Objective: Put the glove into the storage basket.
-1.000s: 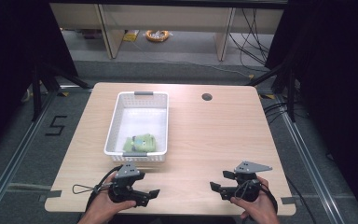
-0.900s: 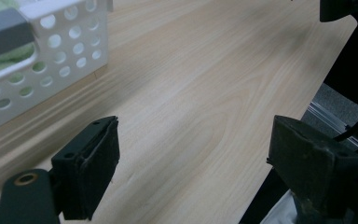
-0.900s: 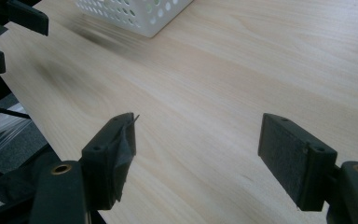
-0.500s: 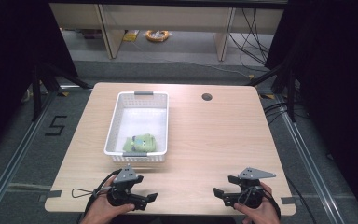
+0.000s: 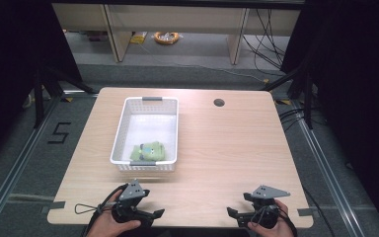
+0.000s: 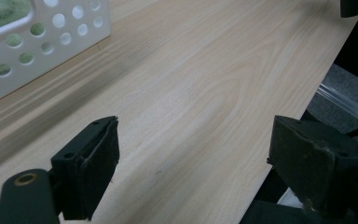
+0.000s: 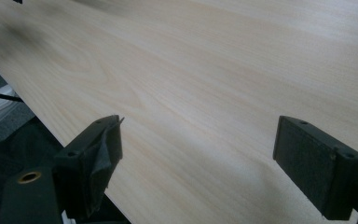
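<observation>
Soft green cloth (image 5: 148,152) lying crumpled in the near end of the white basket (image 5: 120,129), close to the front wall — some darker bits on it, too small to make out. Seen again as a green patch behind the round holes of the basket wall (image 6: 42,42) in the left gripper view.

Probably light and floppy, not slippery, not easy to break. Likely to sag and hang down when lifted, so best pinched on a raised fold near the middle, coming down from above, clear of the basket walls. Might snag on the rim if dragged sideways.

Basket standing on the left half of the wooden table (image 5: 237,148), long side running away from the person, grey handle at the far end.

Left gripper (image 5: 150,216) held at the near edge of the table, just in front of the basket — jaws spread wide, nothing between them but bare wood. Right gripper (image 5: 237,217) held at the near edge too, well apart from the basket, jaws spread wide and holding nothing.

Small dark round hole (image 5: 219,102) in the table top at the far side, right of the basket
</observation>
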### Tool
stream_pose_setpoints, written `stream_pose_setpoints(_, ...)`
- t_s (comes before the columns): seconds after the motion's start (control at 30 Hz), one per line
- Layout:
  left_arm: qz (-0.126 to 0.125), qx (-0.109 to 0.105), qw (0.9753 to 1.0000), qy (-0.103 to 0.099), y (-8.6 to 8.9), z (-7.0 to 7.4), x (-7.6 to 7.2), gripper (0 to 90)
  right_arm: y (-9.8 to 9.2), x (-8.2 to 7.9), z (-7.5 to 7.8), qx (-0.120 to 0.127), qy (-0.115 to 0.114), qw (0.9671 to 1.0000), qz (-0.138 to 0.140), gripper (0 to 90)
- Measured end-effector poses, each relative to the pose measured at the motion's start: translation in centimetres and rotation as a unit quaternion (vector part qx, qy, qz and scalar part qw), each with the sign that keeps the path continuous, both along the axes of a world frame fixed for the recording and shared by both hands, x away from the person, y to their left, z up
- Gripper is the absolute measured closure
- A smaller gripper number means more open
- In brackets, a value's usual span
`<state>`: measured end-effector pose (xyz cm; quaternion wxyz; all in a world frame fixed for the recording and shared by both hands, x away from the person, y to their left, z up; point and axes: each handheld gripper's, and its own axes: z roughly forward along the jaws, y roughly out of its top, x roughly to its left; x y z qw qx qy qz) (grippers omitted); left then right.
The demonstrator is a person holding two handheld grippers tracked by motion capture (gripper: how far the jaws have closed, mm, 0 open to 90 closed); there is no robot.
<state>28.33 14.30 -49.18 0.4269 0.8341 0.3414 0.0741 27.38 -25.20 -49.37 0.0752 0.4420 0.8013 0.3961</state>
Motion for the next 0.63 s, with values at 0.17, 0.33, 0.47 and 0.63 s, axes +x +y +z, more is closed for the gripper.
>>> stream_pose_setpoints(0.17,-0.012,0.016,0.9998,-0.002,0.37,-0.07,-0.03,15.6,-0.19,0.12,-0.17,-0.012,-0.01,0.9998,0.008,16.3)
stream_pose_setpoints(0.33,-0.002,0.005,1.0,-0.001,0.28,-0.15,-0.03,15.6,-0.26,0.18,-0.25,-0.012,-0.012,0.9998,0.005,16.3)
stream_pose_setpoints(0.47,-0.003,0.006,1.0,-0.001,0.27,-0.25,0.0,15.6,-0.21,0.15,-0.29,-0.018,-0.012,0.9998,0.005,16.3)
stream_pose_setpoints(0.63,0.004,0.006,0.9999,0.007,0.25,-0.32,-0.02,15.6,-0.12,0.04,-0.3,-0.01,0.001,0.9999,-0.002,16.3)
